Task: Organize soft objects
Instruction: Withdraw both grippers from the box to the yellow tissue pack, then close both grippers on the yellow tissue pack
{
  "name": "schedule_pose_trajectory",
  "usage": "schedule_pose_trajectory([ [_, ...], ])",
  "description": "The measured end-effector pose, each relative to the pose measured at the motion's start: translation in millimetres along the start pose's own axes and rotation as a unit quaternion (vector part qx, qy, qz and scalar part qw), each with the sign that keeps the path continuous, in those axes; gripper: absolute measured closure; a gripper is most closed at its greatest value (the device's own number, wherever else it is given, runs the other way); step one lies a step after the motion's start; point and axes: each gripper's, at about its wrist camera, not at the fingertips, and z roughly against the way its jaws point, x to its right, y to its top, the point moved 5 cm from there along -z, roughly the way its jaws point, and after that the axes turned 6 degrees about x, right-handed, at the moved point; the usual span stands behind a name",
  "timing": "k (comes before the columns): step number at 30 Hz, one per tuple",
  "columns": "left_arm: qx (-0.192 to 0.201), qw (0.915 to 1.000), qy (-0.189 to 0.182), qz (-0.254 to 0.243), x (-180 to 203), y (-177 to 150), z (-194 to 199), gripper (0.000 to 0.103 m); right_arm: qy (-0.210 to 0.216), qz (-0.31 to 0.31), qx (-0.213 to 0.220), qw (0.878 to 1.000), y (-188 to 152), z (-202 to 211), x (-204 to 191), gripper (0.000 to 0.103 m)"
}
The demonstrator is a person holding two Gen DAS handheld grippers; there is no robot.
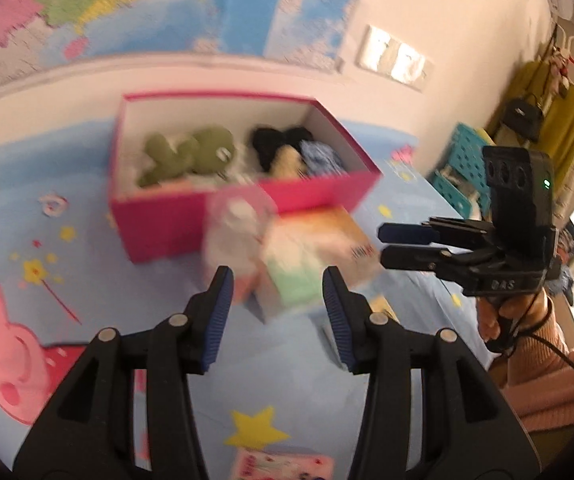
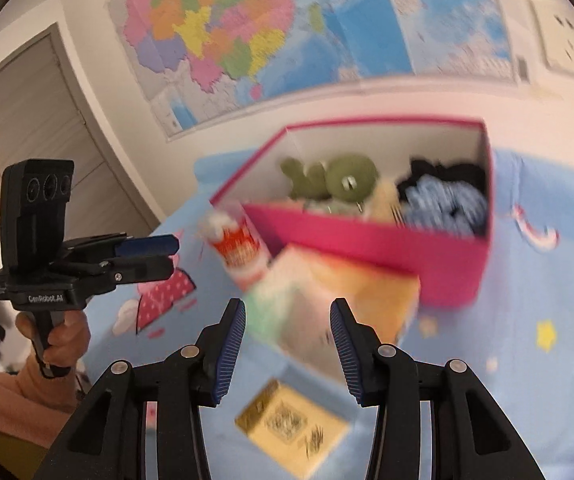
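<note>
Soft toys and clothes already sit in the pink box on the blue sheet, both the left gripper and right gripper part open and empty, so sorting looks near done; next likely a check for leftovers.

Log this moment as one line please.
left tool: open, empty | right tool: open, empty | plush: in pink box

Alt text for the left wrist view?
Left tool hangs open and empty over a blue cartoon bedsheet, facing a pink box holding a green plush and dark soft items. A blurred carton lies between; right tool at right.
</note>
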Motion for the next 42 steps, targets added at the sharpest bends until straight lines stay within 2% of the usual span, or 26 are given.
schedule_pose_trajectory([
  [5,-0.036,0.9990,-0.026,0.002,18.5,-23.7,-20.0,0.055,-0.012,-0.035,-0.026,0.999,-33.7,2.7,15.4,0.058],
  [12,-0.080,0.9959,-0.043,0.000,36.9,-46.9,-44.3,0.055,-0.020,-0.073,-0.052,0.996,-71.7,3.7,26.3,0.058],
  [19,-0.108,0.9938,-0.025,-0.005,45.6,-59.8,-63.0,0.055,-0.011,-0.082,-0.053,0.995,-79.5,8.2,24.5,0.058],
  [33,-0.120,0.9925,-0.016,-0.012,55.1,-67.2,-74.9,0.055,0.002,-0.106,-0.055,0.993,-86.7,8.4,26.1,0.058],
  [38,-0.122,0.9921,-0.022,-0.018,59.3,-66.7,-76.3,0.065,0.006,-0.104,-0.060,0.993,-88.0,6.8,26.1,0.060],
  [42,-0.124,0.9917,-0.026,-0.020,59.6,-67.5,-75.5,0.066,0.008,-0.104,-0.065,0.992,-90.4,5.6,24.6,0.061],
])
